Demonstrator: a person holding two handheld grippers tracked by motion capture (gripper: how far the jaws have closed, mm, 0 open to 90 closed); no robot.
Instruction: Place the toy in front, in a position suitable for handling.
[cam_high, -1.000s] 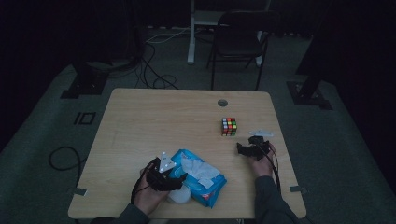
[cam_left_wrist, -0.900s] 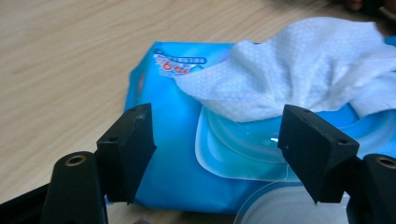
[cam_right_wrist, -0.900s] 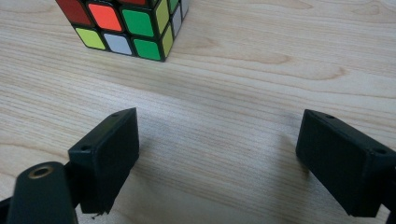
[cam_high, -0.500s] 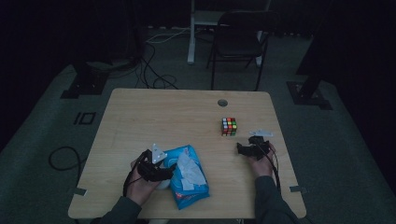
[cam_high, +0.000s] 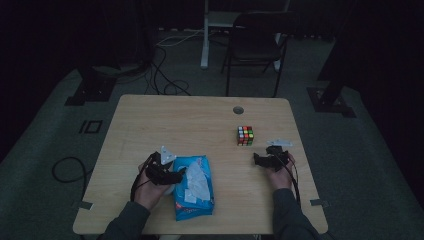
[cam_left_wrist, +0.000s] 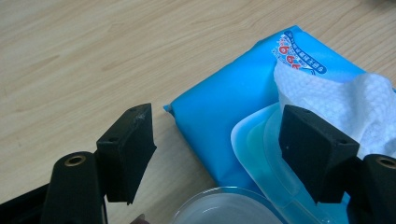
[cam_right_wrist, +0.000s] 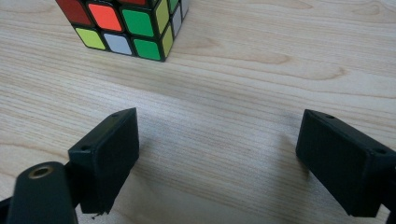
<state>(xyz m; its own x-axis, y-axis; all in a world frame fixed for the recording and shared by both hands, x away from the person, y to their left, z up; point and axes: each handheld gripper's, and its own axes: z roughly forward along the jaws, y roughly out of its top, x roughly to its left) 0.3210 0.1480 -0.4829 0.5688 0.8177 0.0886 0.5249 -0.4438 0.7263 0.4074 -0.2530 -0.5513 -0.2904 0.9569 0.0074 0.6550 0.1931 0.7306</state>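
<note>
A blue wet-wipe pack (cam_high: 194, 187) lies near the table's front edge with a white wipe (cam_high: 198, 175) sticking out of its top. My left gripper (cam_high: 172, 176) is at the pack's left side and is open. In the left gripper view the pack (cam_left_wrist: 219, 102) has its clear lid flap (cam_left_wrist: 254, 137) raised and the wipe (cam_left_wrist: 336, 98) bunched up; the right jaw hovers over the flap and the left jaw over bare wood. My right gripper (cam_high: 260, 160) rests open on the table, empty. A Rubik's cube (cam_high: 245, 135) stands just beyond it, and this cube (cam_right_wrist: 126, 23) lies ahead-left of the right jaws.
The wooden table (cam_high: 190, 125) has a round cable hole (cam_high: 238, 109) near its far edge. A dark chair (cam_high: 255, 45) and a white post stand behind the table, with cables on the floor. A clear rounded rim (cam_left_wrist: 224, 210) shows under the left jaws.
The wipe pack has turned from a slant to lie lengthwise toward the front edge and shifted left. My left gripper moved with it. The right gripper and the cube stayed put.
</note>
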